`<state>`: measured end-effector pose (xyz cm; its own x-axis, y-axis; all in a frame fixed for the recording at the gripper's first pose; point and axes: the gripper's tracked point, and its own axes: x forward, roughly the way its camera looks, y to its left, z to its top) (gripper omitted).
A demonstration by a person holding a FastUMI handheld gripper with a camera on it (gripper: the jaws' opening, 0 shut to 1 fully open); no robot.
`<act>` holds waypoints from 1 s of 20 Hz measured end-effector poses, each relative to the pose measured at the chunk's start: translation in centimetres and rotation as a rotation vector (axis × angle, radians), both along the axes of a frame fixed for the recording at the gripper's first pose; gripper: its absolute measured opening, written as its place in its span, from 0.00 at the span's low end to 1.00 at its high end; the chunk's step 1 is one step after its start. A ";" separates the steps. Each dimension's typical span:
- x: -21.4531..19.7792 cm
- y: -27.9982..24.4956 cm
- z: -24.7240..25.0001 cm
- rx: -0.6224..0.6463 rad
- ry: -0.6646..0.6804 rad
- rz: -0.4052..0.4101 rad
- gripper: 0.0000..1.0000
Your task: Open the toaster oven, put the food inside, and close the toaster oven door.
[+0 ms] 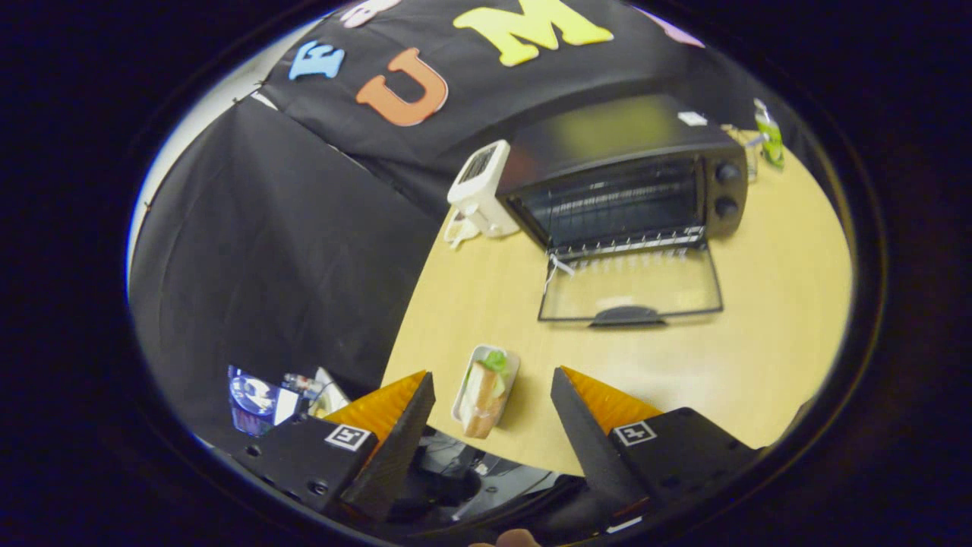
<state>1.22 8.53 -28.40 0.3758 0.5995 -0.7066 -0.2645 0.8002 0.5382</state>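
The black toaster oven [630, 178] stands at the far side of the wooden table [759, 334], its glass door [632, 287] folded down flat with the handle toward me and the wire rack showing inside. A sandwich on a small white tray [486, 389] lies near the table's front edge, between my two fingers and slightly nearer the left one. My gripper [492, 384] hovers above it, open wide, with neither finger touching the tray.
A white kitchen timer [480, 190] stands just left of the oven. A glass and a green packet [768, 137] sit behind the oven's right side. Black cloth walls the booth on the left; below the table edge lies some clutter [277, 395].
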 end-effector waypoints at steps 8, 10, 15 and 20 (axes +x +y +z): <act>-0.9 4.1 -9.6 0.042 0.257 -0.005 0.97; -0.8 5.0 -10.9 0.029 0.265 0.012 0.91; -0.9 6.9 -11.5 0.037 0.279 0.039 0.60; -1.5 6.7 -9.0 0.057 0.265 0.060 0.36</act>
<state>-0.29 15.27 -37.35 0.1453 0.6568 -0.7400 -0.1545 0.7538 0.6387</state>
